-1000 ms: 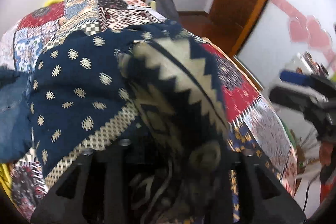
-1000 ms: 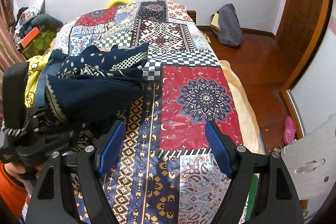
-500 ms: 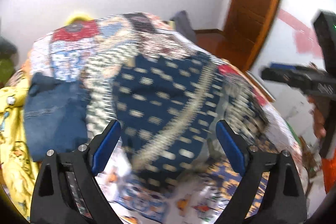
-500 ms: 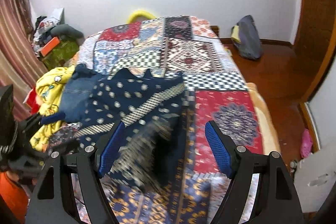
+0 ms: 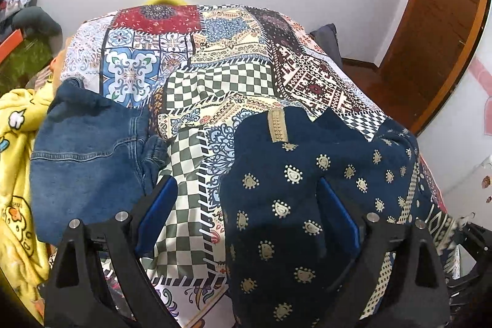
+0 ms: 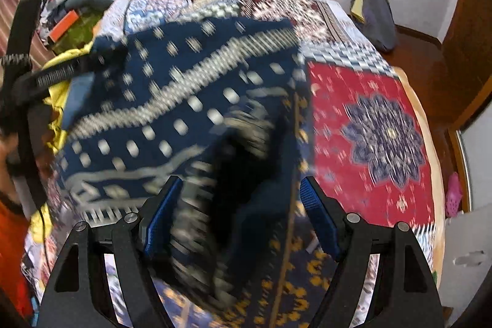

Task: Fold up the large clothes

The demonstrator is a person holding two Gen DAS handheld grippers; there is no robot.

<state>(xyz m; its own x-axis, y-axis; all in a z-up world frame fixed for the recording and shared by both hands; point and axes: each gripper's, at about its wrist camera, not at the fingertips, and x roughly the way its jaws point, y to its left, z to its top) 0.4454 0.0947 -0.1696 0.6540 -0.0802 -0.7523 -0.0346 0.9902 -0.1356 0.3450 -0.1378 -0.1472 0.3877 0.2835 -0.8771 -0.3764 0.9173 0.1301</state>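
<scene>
A bed [image 5: 233, 82] under a patchwork quilt is filling a white-walled room, with a wooden door standing off to the right and a bag [image 6: 378, 17] slumping on the floor beside it. A navy patterned garment [image 5: 307, 189] is lying across the near right part of the quilt, its pale border band running diagonally from the near left up toward the far right in the right wrist view, so its long axis is slanting across the bed rather than squaring with it. Folded blue jeans [image 5: 89, 162] are resting apart on the left, next to a yellow blanket [image 5: 15, 174]. The left claw [image 5: 249, 217] is hanging released, its jaws spread wide and gripping nothing; the garment's near left edge is sitting under its right finger while checkered quilt is showing between the pads. The right claw [image 6: 240, 220] is also standing released, with a dark bunched fold of the garment lying directly between its jaws, though motion blur is making contact hard to judge. That fold is looking nearer the right claw, so the next pick probably belongs to that hand.
</scene>
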